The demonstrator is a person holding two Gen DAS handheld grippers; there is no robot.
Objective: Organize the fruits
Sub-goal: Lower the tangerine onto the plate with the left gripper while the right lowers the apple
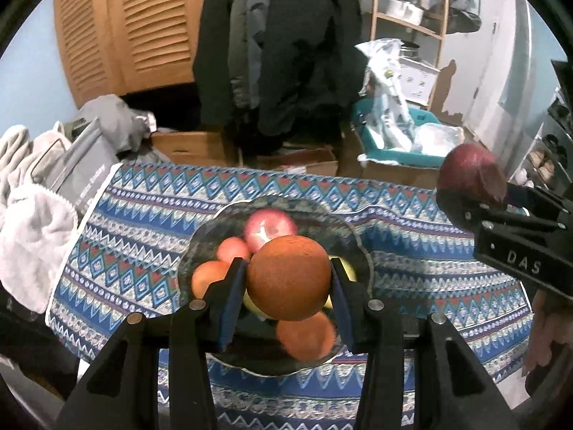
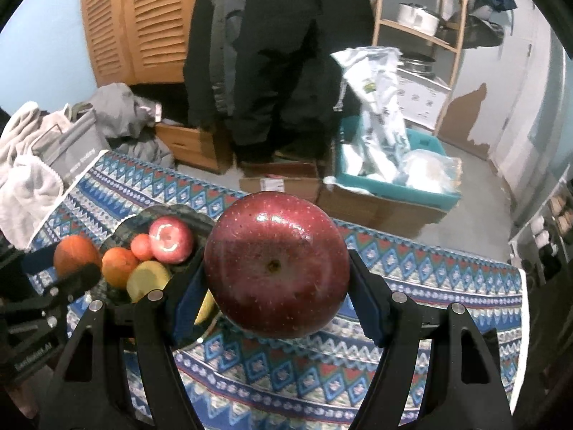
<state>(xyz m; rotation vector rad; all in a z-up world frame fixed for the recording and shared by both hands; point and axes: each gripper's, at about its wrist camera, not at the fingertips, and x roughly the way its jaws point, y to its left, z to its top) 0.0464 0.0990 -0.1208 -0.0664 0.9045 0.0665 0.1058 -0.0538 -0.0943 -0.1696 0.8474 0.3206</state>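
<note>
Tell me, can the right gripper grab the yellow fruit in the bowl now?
Probably not: the right gripper is already shut on a big red apple, so nothing else fits. The yellow fruit lies in the bowl beside it.

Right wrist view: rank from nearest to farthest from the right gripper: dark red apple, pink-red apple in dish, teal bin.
1. Dark red apple, clamped in the right gripper.
2. Pink-red apple, left, in the dark glass dish.
3. Teal plastic bin, on the floor beyond the table.

Dim indoor light; glare spots on the glossy dark-red apple (image 2: 276,265) between the jaws; fisheye edges bend and darken, background softly blurred.
</note>
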